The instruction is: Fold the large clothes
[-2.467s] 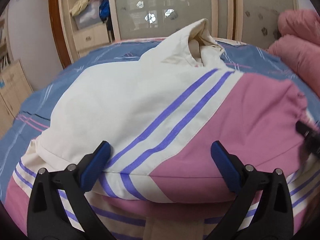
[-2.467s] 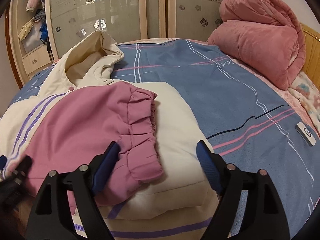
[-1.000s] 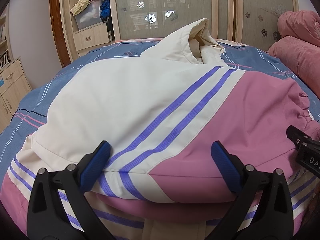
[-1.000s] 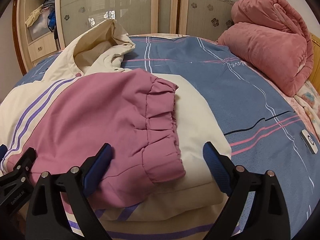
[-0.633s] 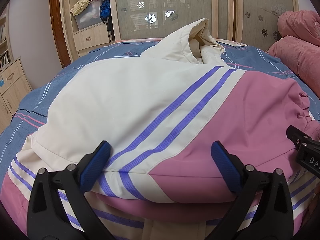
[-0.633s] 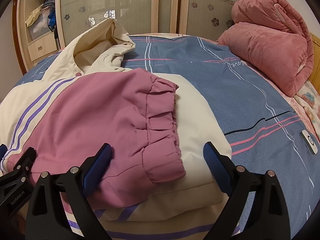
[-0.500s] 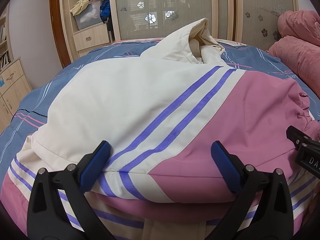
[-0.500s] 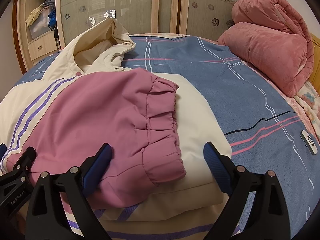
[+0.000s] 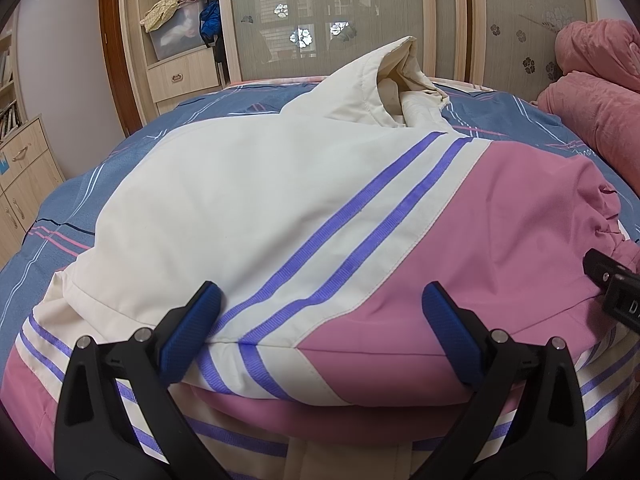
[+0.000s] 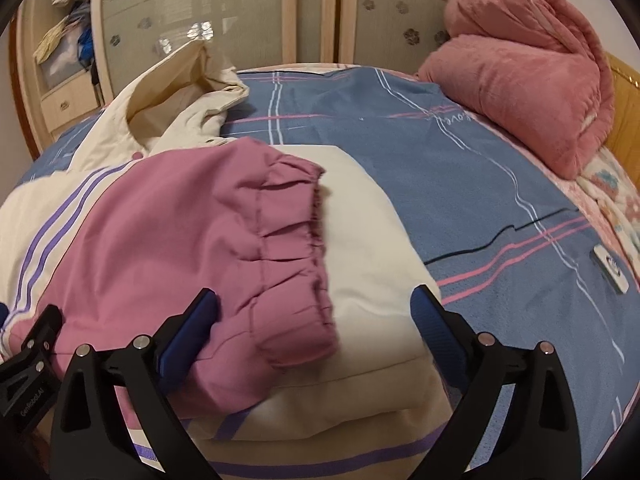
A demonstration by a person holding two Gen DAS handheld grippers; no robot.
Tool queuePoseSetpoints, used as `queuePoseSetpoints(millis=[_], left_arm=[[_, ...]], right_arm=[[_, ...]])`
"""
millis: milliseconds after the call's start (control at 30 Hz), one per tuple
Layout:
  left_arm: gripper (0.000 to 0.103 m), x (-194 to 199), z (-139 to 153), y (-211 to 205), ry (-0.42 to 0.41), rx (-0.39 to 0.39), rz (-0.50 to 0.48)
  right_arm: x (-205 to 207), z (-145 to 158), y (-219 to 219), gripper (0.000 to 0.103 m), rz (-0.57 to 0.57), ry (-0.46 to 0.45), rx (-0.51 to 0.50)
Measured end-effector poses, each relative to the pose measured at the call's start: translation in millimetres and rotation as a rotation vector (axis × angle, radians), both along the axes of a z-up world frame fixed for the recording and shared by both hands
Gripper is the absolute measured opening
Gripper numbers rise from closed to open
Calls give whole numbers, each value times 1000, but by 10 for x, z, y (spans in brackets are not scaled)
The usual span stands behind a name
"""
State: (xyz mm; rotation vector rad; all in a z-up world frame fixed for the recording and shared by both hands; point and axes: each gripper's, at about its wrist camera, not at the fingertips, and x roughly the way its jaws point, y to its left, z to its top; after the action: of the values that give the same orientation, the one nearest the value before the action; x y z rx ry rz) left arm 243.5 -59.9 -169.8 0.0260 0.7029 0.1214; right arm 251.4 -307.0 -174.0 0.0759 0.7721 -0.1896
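Note:
A padded jacket (image 9: 256,208), cream and pink with purple stripes, lies partly folded on the bed, its cream hood (image 9: 384,80) at the far end. A pink sleeve with a gathered cuff (image 10: 296,256) is folded across the body. My left gripper (image 9: 320,328) is open and empty at the near hem of the folded sleeve. My right gripper (image 10: 316,328) is open and empty, its jaws either side of the cuff end. The jacket (image 10: 380,248) also shows in the right wrist view.
The blue plaid bedsheet (image 10: 460,152) spreads to the right. A rolled pink quilt (image 10: 532,80) sits at the far right by the wooden headboard. A wardrobe with frosted doors (image 9: 340,16) stands behind the bed. Wooden drawers (image 9: 24,176) are at the left.
The right gripper's view has tilted slightly, rolling a little clockwise. The left gripper and the jacket have not moved since a second ago.

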Motion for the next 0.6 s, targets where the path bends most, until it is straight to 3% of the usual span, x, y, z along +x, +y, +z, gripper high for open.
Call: queuePoseSetpoints(millis=[200,600], left_arm=[[101,-4,-1,-3,0,0,0],[101,-5,-5,-8,0,1,0]], right_arm=[[-40,46,-109,97,-56,-26,20],[-12,25,-133,98,-57,-8,33]])
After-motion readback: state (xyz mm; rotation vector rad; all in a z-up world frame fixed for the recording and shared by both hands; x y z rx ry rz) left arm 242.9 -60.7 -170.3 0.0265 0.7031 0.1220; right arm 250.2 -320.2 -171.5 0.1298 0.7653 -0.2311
